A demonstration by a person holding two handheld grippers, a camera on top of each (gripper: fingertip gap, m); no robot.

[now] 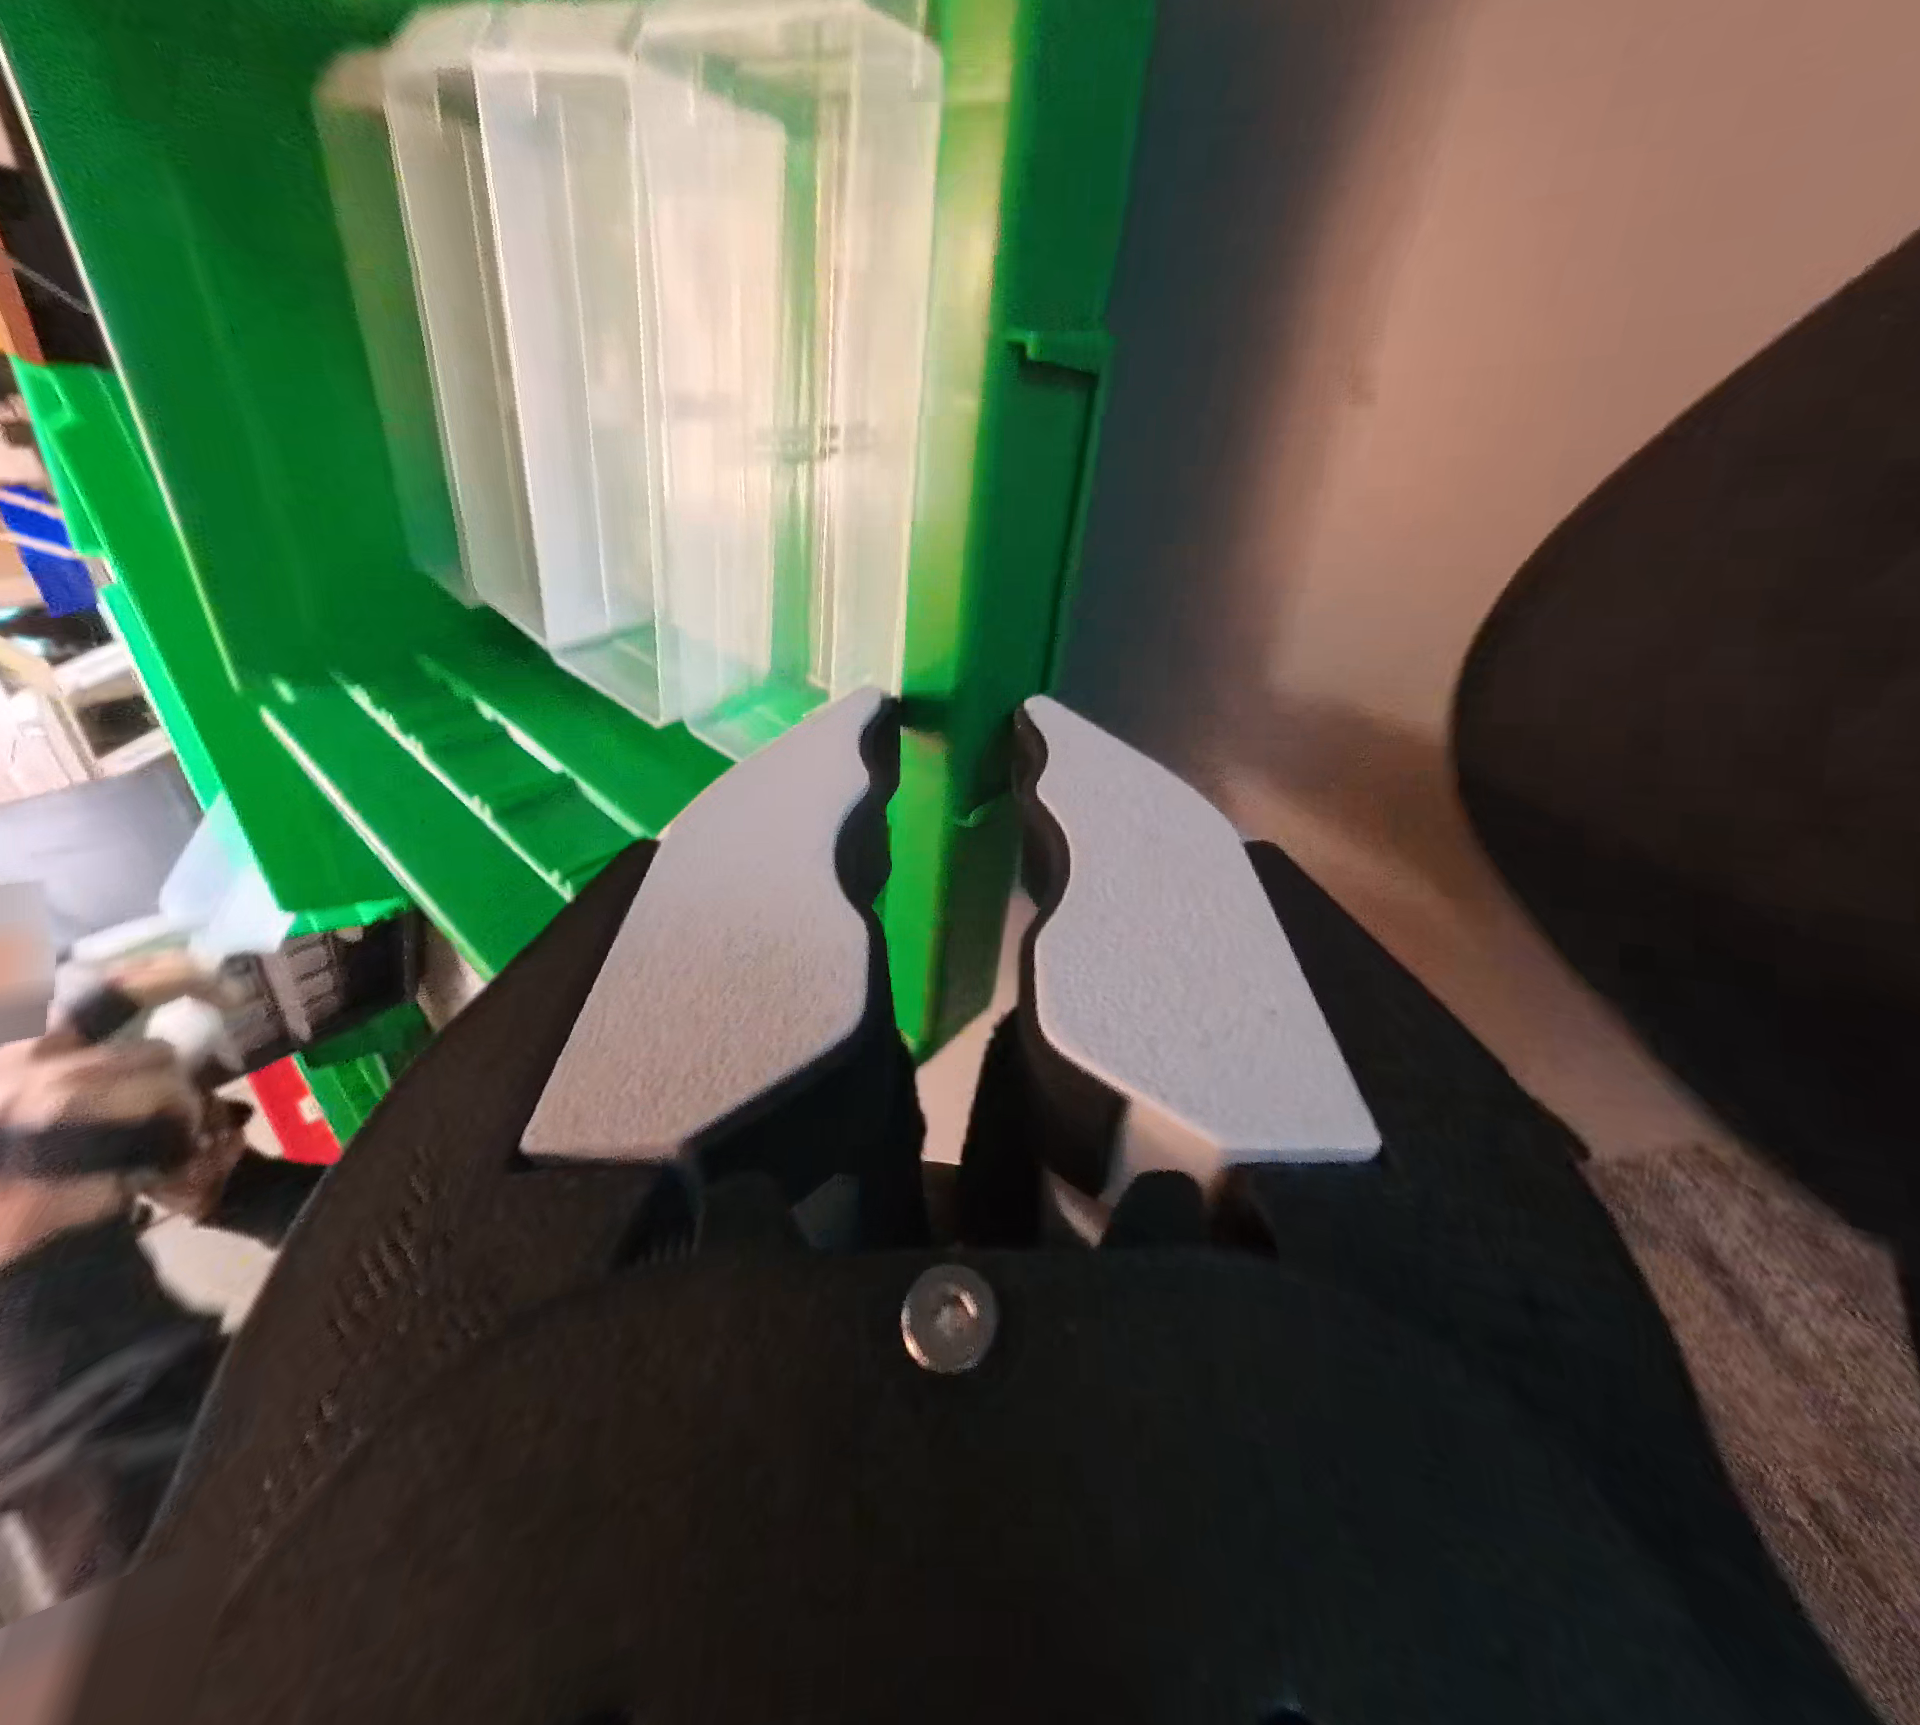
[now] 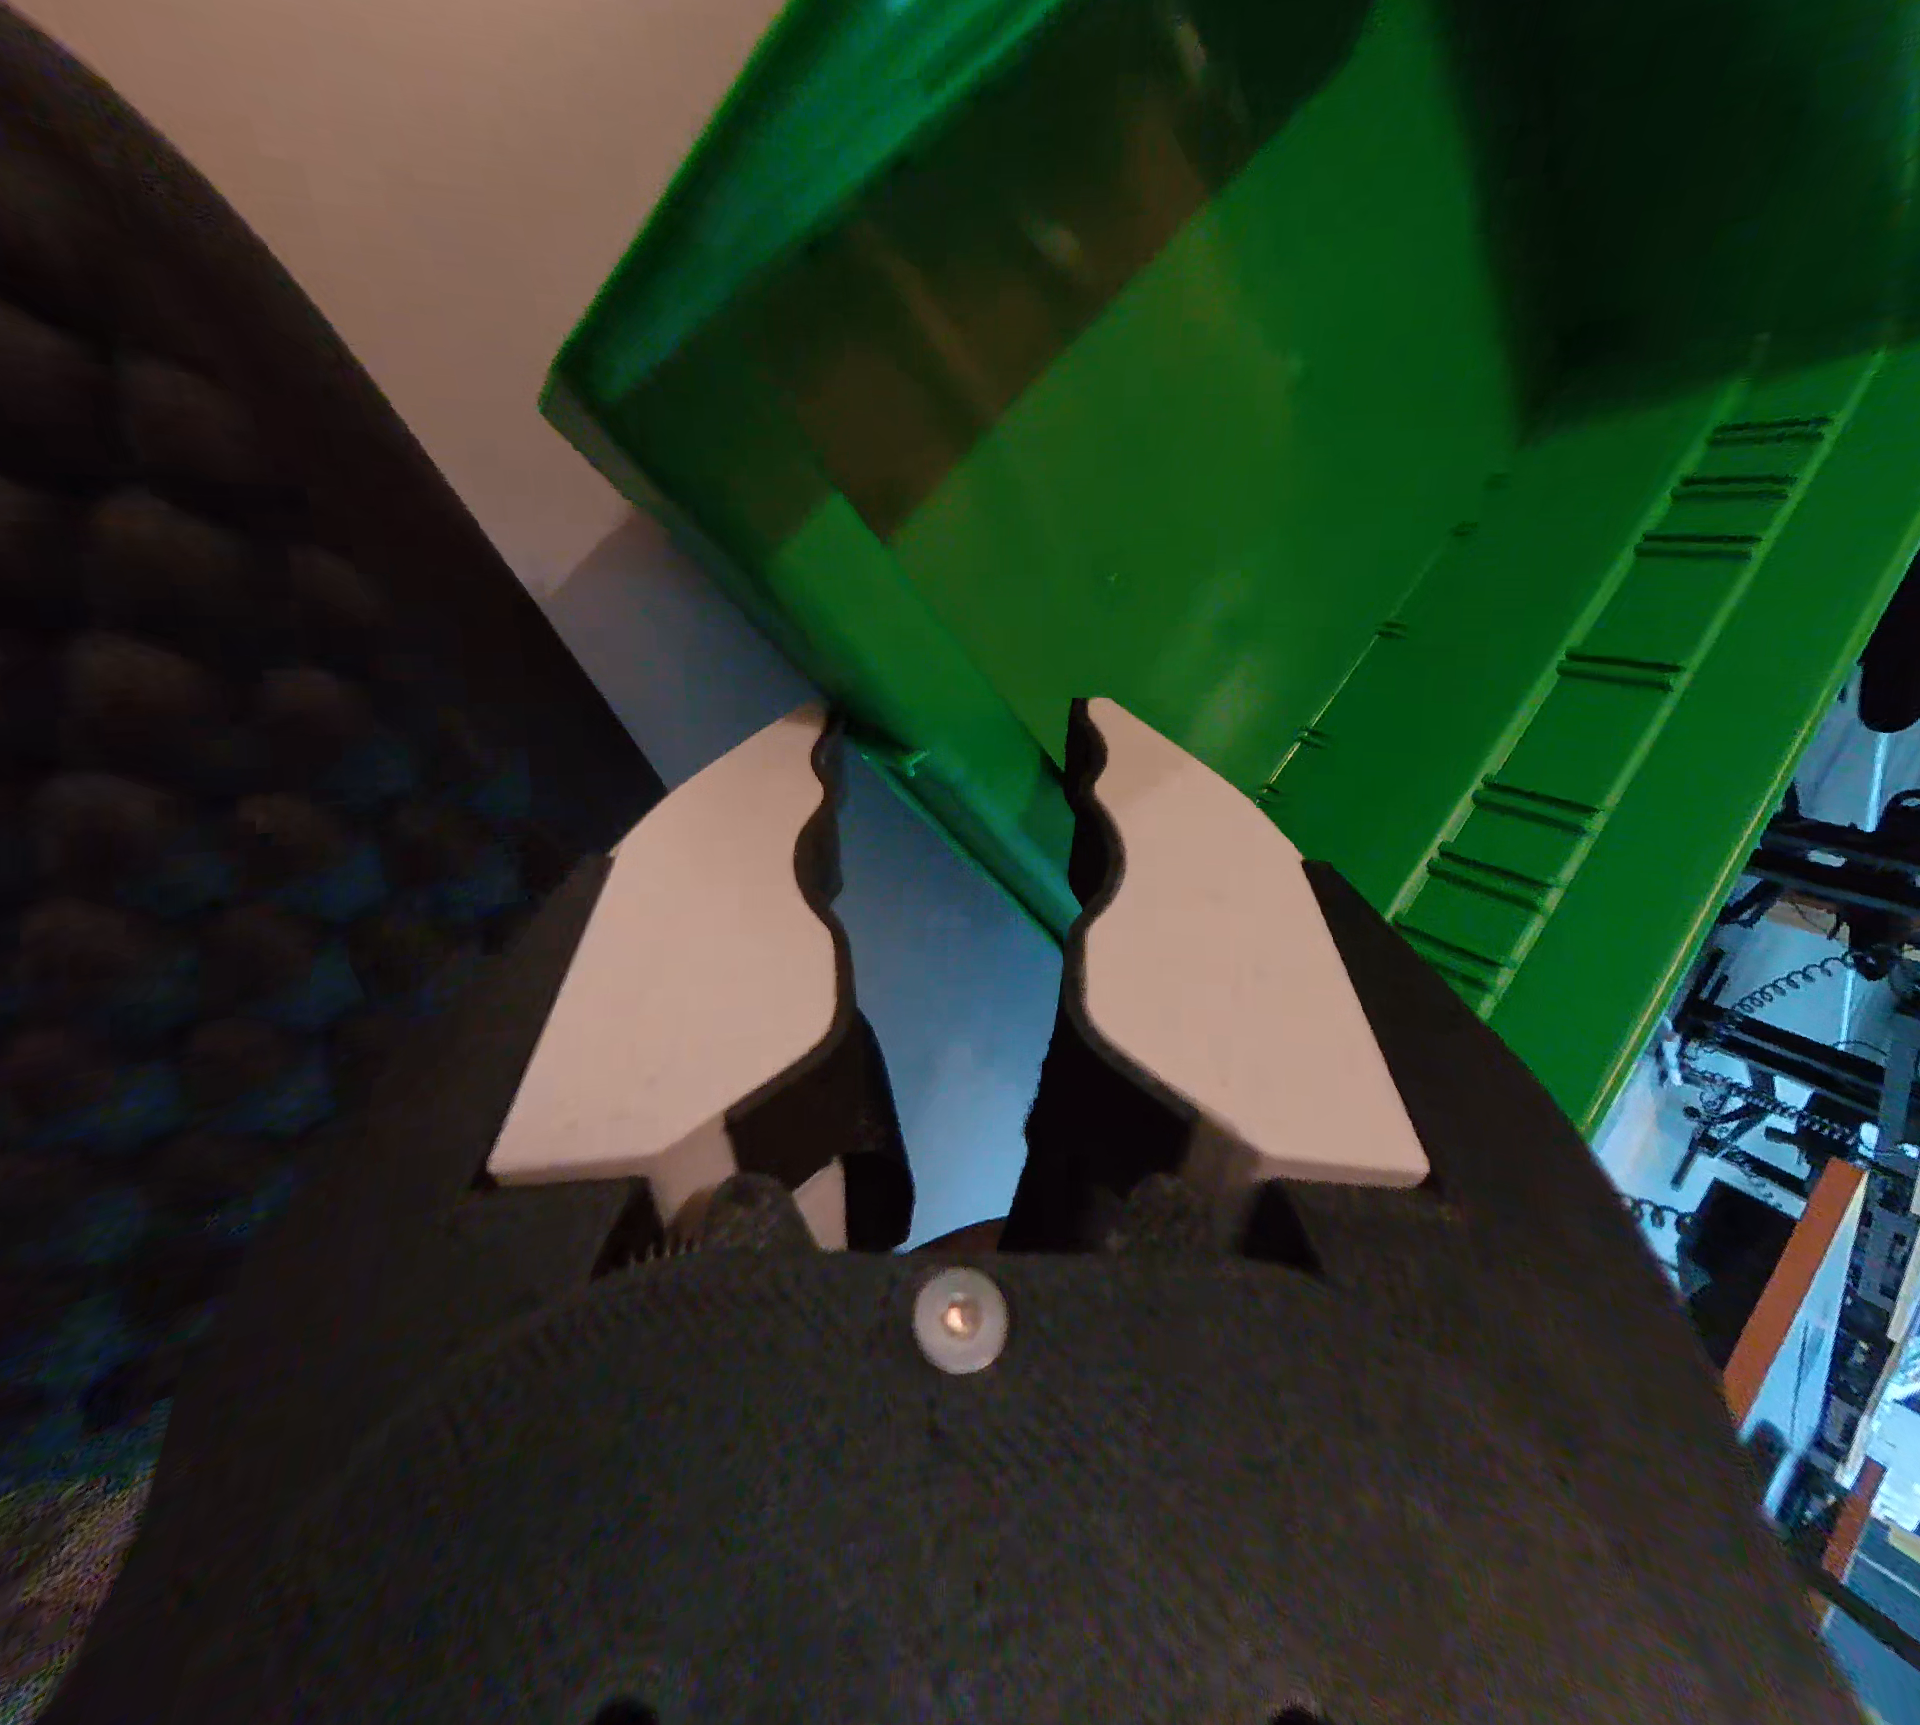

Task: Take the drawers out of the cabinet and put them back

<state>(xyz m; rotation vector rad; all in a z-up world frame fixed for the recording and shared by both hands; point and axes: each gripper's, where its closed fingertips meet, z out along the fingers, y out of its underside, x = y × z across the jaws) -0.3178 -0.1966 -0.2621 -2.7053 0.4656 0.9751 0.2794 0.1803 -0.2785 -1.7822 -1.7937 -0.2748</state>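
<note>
The green plastic cabinet (image 1: 208, 273) fills the left wrist view, turned so its slots run upright. Several clear plastic drawers (image 1: 769, 345) stick out of it by different amounts, blurred by motion. Empty slots with rails (image 1: 468, 771) lie beside them. My left gripper (image 1: 951, 725) is shut on the cabinet's side wall (image 1: 925, 844), just under the nearest drawer. In the right wrist view the cabinet (image 2: 1195, 480) is tilted and seen from outside. My right gripper (image 2: 956, 719) is shut on its lower corner edge (image 2: 956, 802), which runs slantwise between the fingers.
A dark padded chair back (image 1: 1714, 740) stands close on the right, and it also shows in the right wrist view (image 2: 208, 636). A beige wall (image 2: 416, 65) is behind. Grey fabric (image 1: 1766, 1363) lies below. A cluttered room with racks (image 2: 1808, 1000) and a person (image 1: 62, 1104) are farther off.
</note>
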